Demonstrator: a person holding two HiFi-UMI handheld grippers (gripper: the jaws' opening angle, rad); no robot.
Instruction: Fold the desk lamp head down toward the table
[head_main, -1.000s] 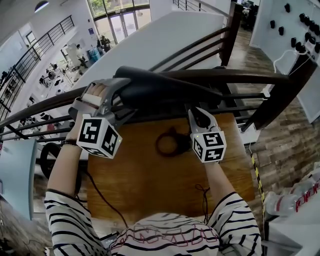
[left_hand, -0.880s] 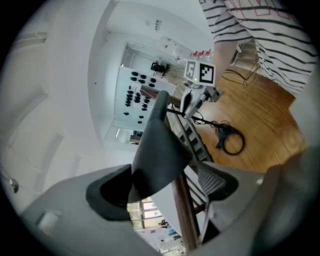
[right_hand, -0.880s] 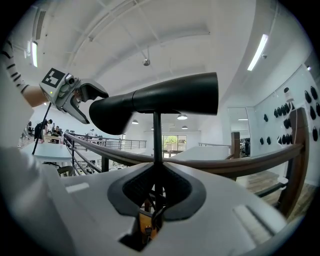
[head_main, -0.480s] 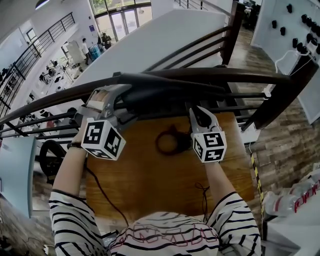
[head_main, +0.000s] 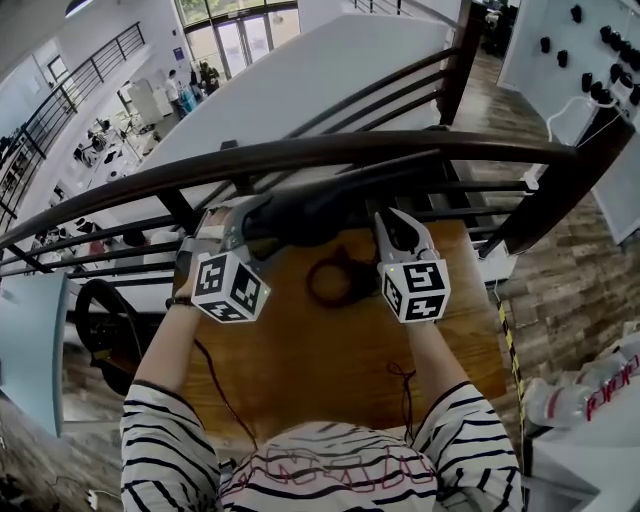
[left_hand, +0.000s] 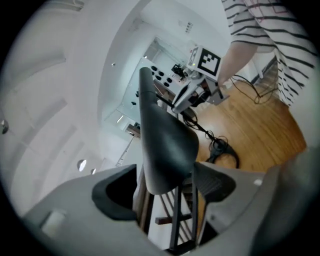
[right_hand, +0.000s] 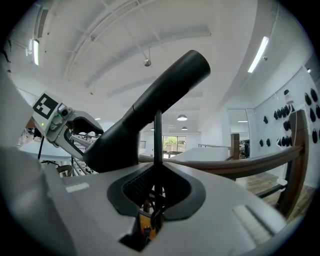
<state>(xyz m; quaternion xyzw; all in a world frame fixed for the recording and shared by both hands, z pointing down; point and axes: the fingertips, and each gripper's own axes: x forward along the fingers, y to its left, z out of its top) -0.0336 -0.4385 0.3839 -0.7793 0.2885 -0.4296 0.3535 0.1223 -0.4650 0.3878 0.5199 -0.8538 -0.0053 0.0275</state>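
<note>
The black lamp head (head_main: 340, 195) lies almost level just under the handrail; in the left gripper view the lamp head (left_hand: 165, 145) has its wide end between the jaws. My left gripper (head_main: 252, 215) holds that end, and its jaws have just been closing on the left gripper (left_hand: 165, 189) side with the head between the pads. My right gripper (head_main: 396, 228) is shut on the lamp's thin black arm (right_hand: 157, 140), which runs up from the right gripper (right_hand: 156, 189) to the sloping lamp head (right_hand: 150, 112).
A dark wooden handrail (head_main: 300, 152) with bars runs across right behind the lamp. The wooden table (head_main: 330, 370) carries a looped black cord (head_main: 335, 282) and a thin cable (head_main: 405, 385). A thick post (head_main: 570, 190) stands at the right.
The left gripper has come down with the lamp head, from above the handrail to just below it, and has rolled. The right gripper has stayed in place.
</note>
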